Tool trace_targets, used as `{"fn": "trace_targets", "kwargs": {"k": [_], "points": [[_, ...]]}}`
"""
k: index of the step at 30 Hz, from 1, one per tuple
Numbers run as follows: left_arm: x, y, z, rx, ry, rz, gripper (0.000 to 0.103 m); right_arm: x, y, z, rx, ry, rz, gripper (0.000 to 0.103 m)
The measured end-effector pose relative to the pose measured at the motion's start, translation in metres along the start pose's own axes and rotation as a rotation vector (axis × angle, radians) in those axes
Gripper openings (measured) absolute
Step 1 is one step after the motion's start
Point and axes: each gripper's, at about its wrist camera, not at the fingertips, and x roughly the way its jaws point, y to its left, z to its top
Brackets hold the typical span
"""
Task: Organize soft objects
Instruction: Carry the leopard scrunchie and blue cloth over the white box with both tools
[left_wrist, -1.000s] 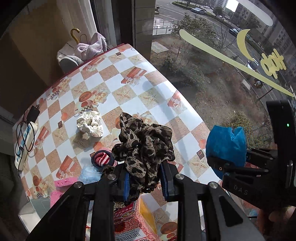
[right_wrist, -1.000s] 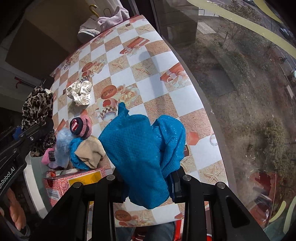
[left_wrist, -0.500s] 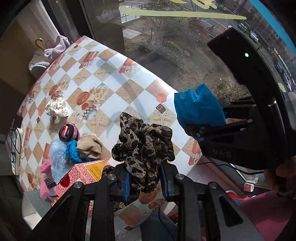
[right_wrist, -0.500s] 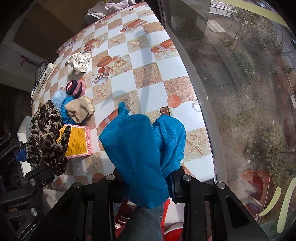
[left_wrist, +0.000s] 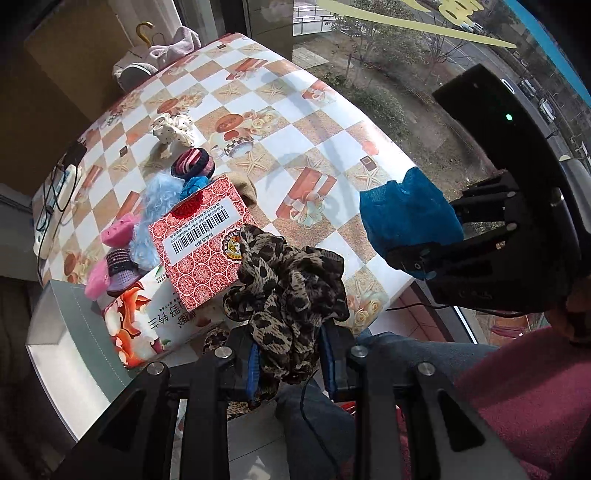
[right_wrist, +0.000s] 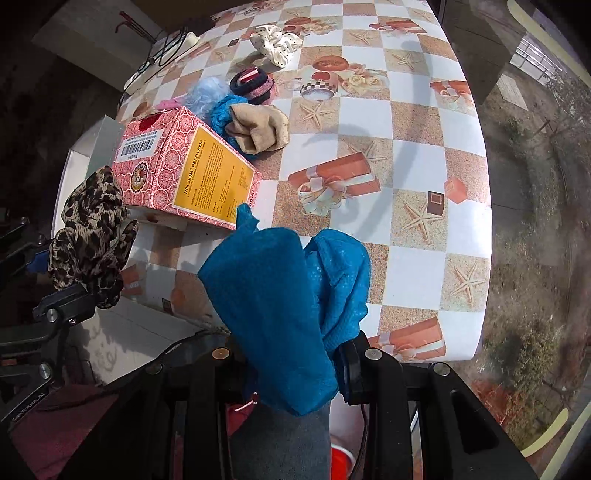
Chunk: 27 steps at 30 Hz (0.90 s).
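While both pairs of fingers are busy with cloth, each load hangs clear of the table, apparently so the two pieces can be carried to wherever they are being gathered. Between the pads of the left gripper (left_wrist: 290, 363) a leopard-print scrunchie (left_wrist: 288, 291) is pinched tight, the jaws drawn in as far as the bunched fabric allows, its ruffles standing up past the fingertips over the near table edge. Closing the right gripper (right_wrist: 291, 363) on a blue cloth (right_wrist: 288, 306) leaves its jaws slightly parted by the thick fold, which drapes over and beyond them. Just beside the scrunchie sits a red patterned box (left_wrist: 201, 243) resting on a floral tissue pack (left_wrist: 147, 321), with an open white box (left_wrist: 70, 332) at the table's near corner, a likely place to put things, though that is a guess. Farther out on the checkered tablecloth (right_wrist: 417, 122) lies the untidy heap not yet sorted: a beige cloth (right_wrist: 258, 127), a striped hair tie (right_wrist: 253, 83), a pale blue fluffy piece (left_wrist: 155, 206), pink knitted items (left_wrist: 114, 229), and, apart from them, a white dotted scrunchie (right_wrist: 277, 42). Beyond the table is a window onto the street.
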Motion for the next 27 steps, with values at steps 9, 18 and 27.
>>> {"fn": "trace_targets", "kwargs": {"k": [9, 18, 27], "points": [[-0.019, 0.1, -0.058, -0.172, -0.055, 0.038, 0.029, 0.032, 0.091, -0.004, -0.105, 0.062, 0.04, 0.034], [-0.019, 0.207, -0.116, -0.338, -0.066, 0.11, 0.029, 0.042, 0.193, 0.019, -0.271, 0.026, -0.031, 0.034], [-0.02, 0.275, -0.173, -0.532, -0.071, 0.138, 0.03, 0.042, 0.272, 0.057, -0.429, 0.007, -0.069, 0.034]]}}
